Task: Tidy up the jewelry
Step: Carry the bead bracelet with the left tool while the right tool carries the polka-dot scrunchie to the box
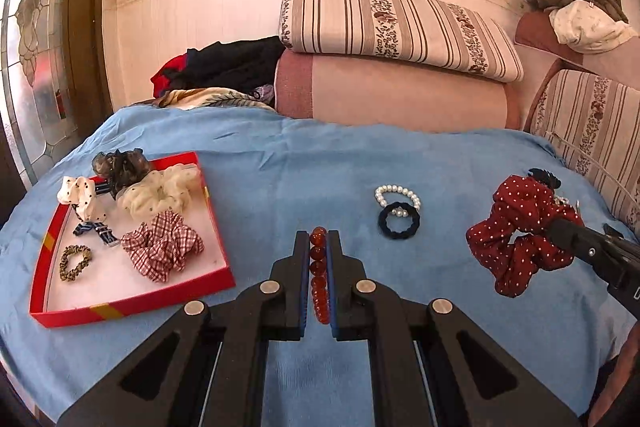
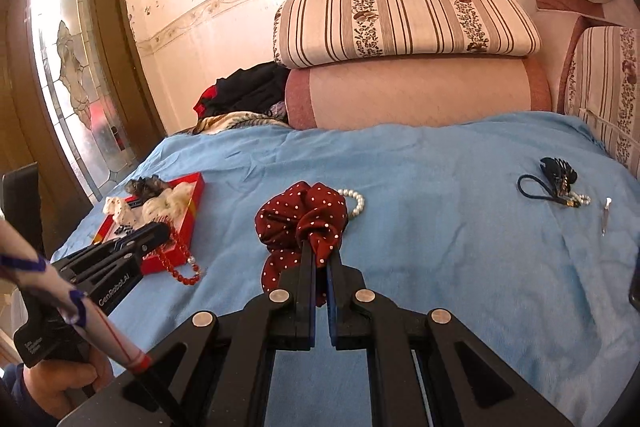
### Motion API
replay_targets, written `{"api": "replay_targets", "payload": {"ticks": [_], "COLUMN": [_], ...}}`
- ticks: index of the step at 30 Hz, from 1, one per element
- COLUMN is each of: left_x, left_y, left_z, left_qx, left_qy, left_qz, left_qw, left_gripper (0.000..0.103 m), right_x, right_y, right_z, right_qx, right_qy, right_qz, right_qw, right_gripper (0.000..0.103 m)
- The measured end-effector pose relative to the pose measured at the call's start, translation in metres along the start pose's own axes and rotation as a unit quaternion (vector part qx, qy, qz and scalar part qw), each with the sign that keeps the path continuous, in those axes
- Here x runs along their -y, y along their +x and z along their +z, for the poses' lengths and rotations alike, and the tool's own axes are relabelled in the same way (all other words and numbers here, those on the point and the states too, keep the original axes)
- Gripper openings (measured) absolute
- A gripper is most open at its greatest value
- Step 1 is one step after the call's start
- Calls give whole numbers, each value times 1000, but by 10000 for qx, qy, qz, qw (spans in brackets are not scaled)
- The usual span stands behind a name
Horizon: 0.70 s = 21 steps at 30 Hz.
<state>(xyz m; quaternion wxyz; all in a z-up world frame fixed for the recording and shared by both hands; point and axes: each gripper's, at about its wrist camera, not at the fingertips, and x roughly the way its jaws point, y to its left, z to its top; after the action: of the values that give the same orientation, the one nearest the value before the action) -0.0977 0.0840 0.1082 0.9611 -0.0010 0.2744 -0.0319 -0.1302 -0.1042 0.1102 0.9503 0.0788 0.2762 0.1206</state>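
Clamped between my left gripper (image 1: 319, 239) jaws is a red bead bracelet (image 1: 319, 273), its beads stacked in a line along the pads, so I have it pinched by one side with the rest hanging below. I hold it that way, I judge, to carry it clear of the blue bedcover (image 1: 280, 179) toward the red tray (image 1: 132, 307) lying to the left, which already has scrunchies and bands in it, among them a checked scrunchie (image 1: 162, 247). A pearl bracelet (image 1: 398, 197) overlapping a dark hair tie (image 1: 399, 221) waits on the cover to the right.

From the right wrist view, my right gripper (image 2: 320, 259) is closed tight on a fold of the dotted red scrunchie (image 2: 302, 223), lifting it by its edge so the fabric bunches ahead of the fingers. At left the other gripper shows its bracelet dangling just in front of the tray. Far right, a dark tasselled band (image 2: 548, 181) and a small metal clip (image 2: 606, 215) lie untouched, well apart from the tray.
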Motion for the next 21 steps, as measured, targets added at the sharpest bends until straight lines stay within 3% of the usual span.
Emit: {"api": "replay_targets", "payload": {"ticks": [13, 21], "left_x": [-13, -47], "left_y": [-26, -38], "left_z": [-6, -5], "left_qx": [128, 203], "left_qy": [-72, -361], "left_qz": [58, 203], "left_qw": [9999, 9989], "left_gripper": [7, 7], "right_x": [-31, -65], "right_y": [-25, -17], "right_z": [-11, -9], "right_qx": [-43, -85], "right_qy": [-138, -405], "right_qz": [217, 475], "right_qw": [9997, 9980], "right_gripper": [5, 5]}}
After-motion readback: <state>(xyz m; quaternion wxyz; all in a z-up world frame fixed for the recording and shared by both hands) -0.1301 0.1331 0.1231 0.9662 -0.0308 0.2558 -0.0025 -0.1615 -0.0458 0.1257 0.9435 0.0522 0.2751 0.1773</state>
